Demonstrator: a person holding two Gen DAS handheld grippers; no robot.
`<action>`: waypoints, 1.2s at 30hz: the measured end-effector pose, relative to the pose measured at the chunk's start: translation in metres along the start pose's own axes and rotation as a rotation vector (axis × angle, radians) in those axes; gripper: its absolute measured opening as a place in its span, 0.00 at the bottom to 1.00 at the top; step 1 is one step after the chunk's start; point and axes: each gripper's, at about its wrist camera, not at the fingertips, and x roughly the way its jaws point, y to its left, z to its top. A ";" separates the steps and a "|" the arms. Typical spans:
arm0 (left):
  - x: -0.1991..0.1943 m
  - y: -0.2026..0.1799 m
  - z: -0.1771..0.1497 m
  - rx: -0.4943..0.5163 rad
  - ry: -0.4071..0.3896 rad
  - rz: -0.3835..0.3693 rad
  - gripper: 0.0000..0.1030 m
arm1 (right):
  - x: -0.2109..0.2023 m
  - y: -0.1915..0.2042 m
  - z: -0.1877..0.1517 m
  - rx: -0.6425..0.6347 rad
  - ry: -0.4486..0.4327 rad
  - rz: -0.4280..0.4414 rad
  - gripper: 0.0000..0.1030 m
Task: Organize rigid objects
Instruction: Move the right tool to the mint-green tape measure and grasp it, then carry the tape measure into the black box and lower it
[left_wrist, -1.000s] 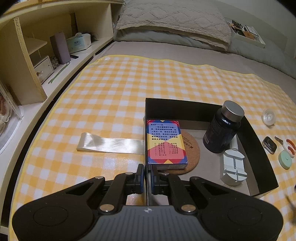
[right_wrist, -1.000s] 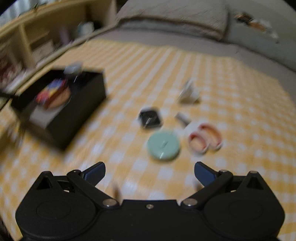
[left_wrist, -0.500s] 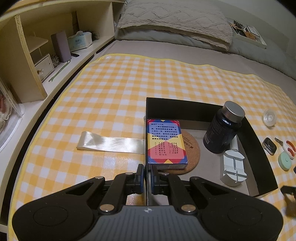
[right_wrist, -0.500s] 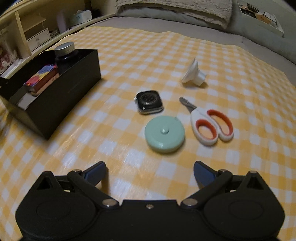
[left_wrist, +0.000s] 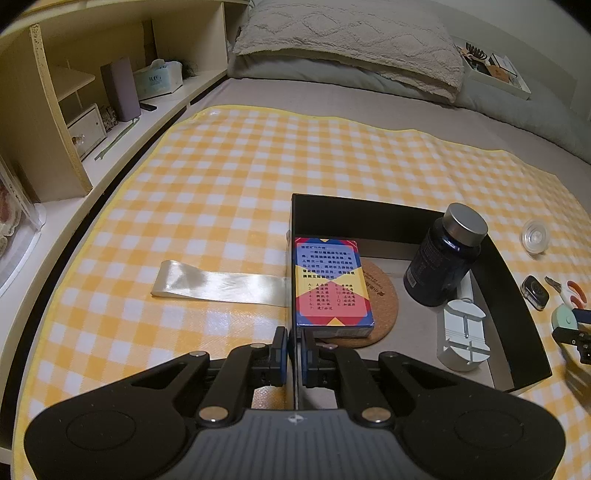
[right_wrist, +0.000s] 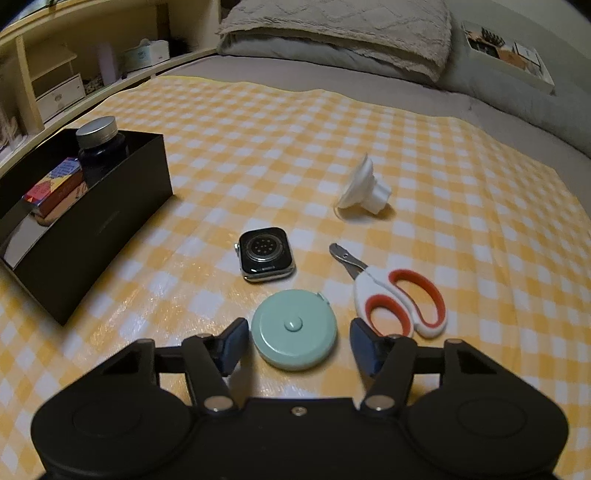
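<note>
Closing on: your right gripper (right_wrist: 295, 341) had its jaws coming together around the mint-green tape measure (right_wrist: 294, 329), low centre of the right wrist view; a gap showed on each side, so the pads were not yet pressing it.
Left gripper (left_wrist: 294, 349): you had its fingers together, pinched on the near wall of the black box (left_wrist: 517, 295).
Inside the box: card pack (left_wrist: 330, 282) lying on a cork coaster (left_wrist: 382, 295), dark bottle (left_wrist: 441, 258) upright at right, white tool (left_wrist: 463, 339) near the front.
On the checked cloth (right_wrist: 258, 140): watch body (right_wrist: 266, 254) just above the tape measure, scissors (right_wrist: 399, 295) to its right, white cap (right_wrist: 364, 192) further up.
Left of the box: a shiny strip (left_wrist: 218, 282) lay flat.
</note>
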 end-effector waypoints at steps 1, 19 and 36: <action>0.000 0.000 0.000 0.000 0.000 0.000 0.07 | 0.000 0.001 0.001 -0.007 -0.003 0.005 0.50; 0.002 -0.001 0.000 0.004 -0.001 0.003 0.07 | -0.064 0.064 0.078 -0.033 -0.204 0.267 0.49; 0.001 0.001 0.001 -0.002 0.000 -0.008 0.07 | -0.004 0.164 0.102 -0.090 -0.034 0.455 0.49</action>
